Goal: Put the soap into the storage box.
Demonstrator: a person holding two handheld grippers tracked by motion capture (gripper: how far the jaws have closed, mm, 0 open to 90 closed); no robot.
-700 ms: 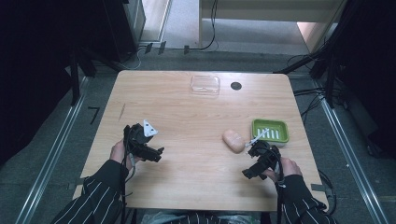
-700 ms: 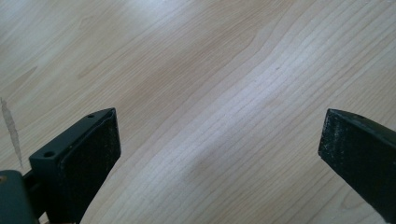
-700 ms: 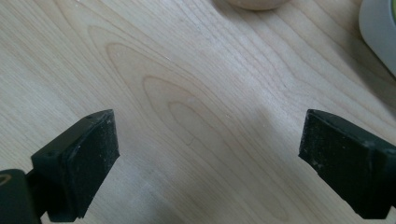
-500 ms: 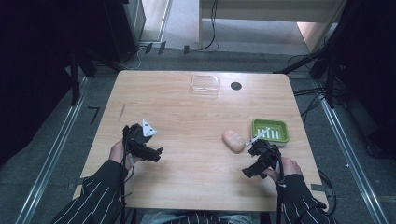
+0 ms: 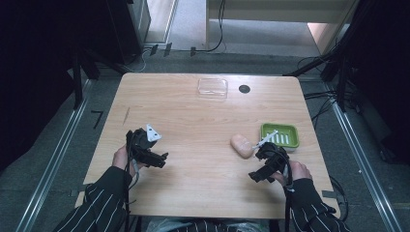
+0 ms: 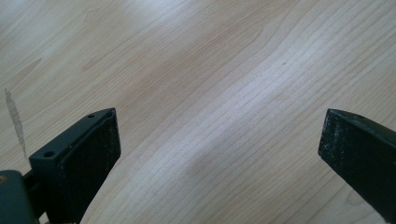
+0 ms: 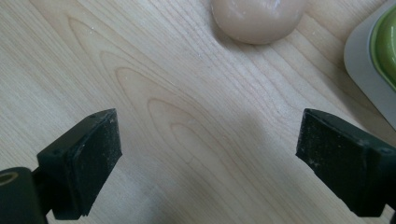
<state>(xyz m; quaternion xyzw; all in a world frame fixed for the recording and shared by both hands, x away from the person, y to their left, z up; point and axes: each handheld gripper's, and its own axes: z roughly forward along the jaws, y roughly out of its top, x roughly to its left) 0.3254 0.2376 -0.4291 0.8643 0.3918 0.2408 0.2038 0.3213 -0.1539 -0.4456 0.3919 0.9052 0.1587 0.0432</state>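
Observation:
A pale pink oval soap (image 5: 241, 145) lies on the wooden table (image 5: 203, 121), right of centre, beside a green ribbed soap dish (image 5: 280, 135). My right gripper (image 5: 259, 174) hovers just near of the soap, open and empty. In the right gripper view the soap (image 7: 258, 18) sits ahead past the open jaws of the right gripper (image 7: 210, 158), with the dish (image 7: 378, 60) at the right edge. My left gripper (image 5: 157, 159) is low over the table's left part, open, nothing between its jaws. The left gripper (image 6: 219, 154) faces bare wood.
A clear plastic lid or box (image 5: 212, 87) rests near the far edge, with a round black cable hole (image 5: 244, 89) beside it. A thin white stick (image 5: 265, 138) leans on the dish's near-left rim. Dark floor, rails and cables surround the table.
The right gripper has drifted slightly toward the near edge. The left gripper stays nearly still. The soap and dish have not moved.

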